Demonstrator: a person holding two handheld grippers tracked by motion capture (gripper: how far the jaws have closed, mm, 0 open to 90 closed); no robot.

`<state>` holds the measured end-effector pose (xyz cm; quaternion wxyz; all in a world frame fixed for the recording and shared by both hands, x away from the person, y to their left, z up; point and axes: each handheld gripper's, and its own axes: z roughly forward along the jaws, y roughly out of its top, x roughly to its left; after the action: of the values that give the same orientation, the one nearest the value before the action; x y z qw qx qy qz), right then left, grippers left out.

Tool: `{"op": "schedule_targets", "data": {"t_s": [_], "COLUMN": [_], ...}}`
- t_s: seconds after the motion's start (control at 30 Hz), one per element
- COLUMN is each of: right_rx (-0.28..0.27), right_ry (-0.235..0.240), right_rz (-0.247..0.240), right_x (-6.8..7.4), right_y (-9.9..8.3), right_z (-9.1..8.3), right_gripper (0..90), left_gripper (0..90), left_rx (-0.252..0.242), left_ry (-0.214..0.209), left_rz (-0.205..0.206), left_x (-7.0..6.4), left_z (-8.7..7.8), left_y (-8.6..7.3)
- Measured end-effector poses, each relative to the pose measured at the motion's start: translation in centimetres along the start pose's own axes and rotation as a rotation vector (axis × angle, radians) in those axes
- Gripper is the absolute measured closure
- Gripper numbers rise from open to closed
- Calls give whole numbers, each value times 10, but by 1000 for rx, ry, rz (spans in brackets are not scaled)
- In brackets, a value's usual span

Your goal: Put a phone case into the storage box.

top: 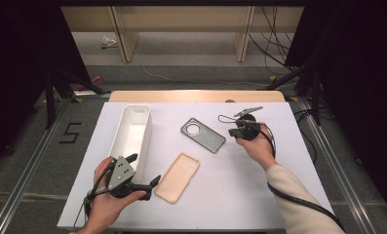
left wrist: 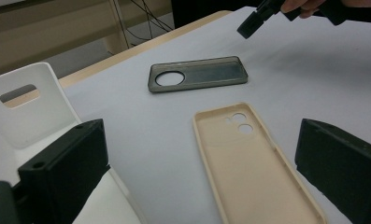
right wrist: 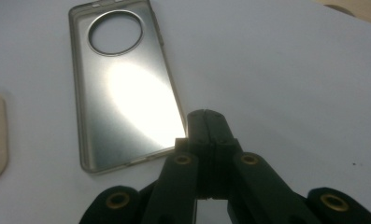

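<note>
Phone cases, two, lie flat mid-table: beige case (top: 178, 177) nearer, grey translucent case (top: 203, 135) farther right. Left gripper (top: 145, 171), jaws wide apart, hovers between white bin (top: 129, 134) and beige case. Right gripper (top: 231, 132), jaws pressed together and empty, sits just right of grey case.

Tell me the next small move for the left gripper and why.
Probably ease the left gripper forward and down over the beige phone case. Its jaws stand wide open with the case lying flat between them, untouched, and the white bin sits right beside it.
</note>
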<state>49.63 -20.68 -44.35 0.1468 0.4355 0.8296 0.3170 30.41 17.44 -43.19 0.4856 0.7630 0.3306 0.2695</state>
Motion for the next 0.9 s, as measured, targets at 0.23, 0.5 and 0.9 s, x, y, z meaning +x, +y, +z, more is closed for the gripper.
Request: {"op": "schedule_targets", "data": {"t_s": [0.23, 0.5, 0.9], "right_rx": [53, 85, 106], "right_ry": [-10, 0, 15], "right_rz": [26, 17, -17], "right_x": [-9, -5, 12], "right_y": [4, 4, 2], "right_z": [33, 46, 44], "right_gripper": [900, 900, 900], "left_gripper": [23, 24, 22], "left_rx": [3, -3, -1], "left_ry": [2, 2, 3], "left_rz": [-1, -1, 2], "left_x": [0, 1, 1], "left_z": [-1, -1, -1], "left_y": [0, 0, 0]}}
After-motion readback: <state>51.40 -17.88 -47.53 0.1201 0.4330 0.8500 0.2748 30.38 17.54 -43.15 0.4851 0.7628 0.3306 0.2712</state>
